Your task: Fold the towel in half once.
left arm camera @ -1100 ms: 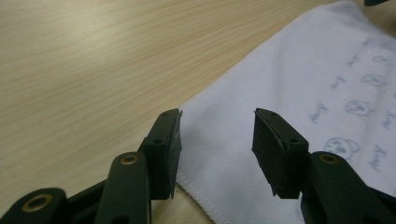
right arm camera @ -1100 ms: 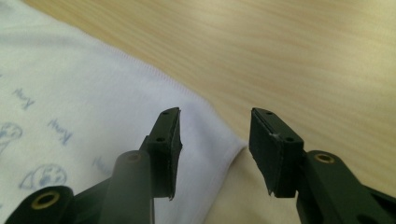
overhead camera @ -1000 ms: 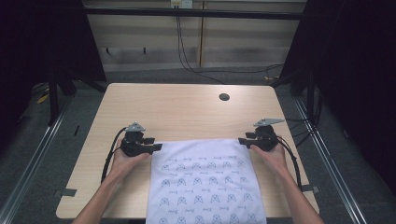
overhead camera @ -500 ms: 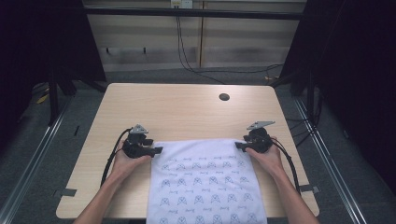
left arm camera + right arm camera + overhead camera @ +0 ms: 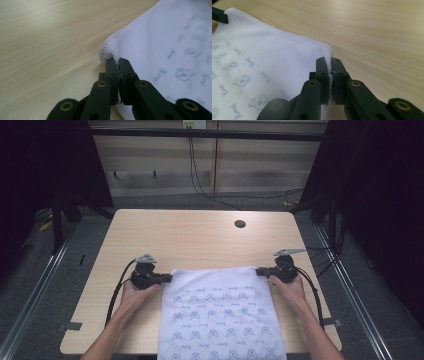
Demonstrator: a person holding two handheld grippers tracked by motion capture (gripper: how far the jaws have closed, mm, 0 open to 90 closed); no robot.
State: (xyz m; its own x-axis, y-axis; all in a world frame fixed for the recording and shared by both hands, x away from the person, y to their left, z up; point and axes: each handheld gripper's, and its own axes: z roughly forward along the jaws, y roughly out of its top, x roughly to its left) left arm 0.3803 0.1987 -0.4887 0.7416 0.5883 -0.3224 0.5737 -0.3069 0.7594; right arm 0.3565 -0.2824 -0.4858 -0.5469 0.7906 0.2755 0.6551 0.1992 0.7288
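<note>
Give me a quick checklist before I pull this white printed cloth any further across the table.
1. Left gripper shut on the cloth corner: ok, hem pinched between the jaws.
2. Right gripper shut on the other far corner: ok.
3. Far edge of the cloth straight between both grippers: ok in the high view.
4. Table ahead free of obstacles: ok; one small dark hole far off.
5. Near end of the cloth free to follow: cannot tell, it hangs over the table's near edge.

Pale wooden table [image 5: 200, 240] — grey floor [image 5: 45, 285], dark surroundings.
</note>
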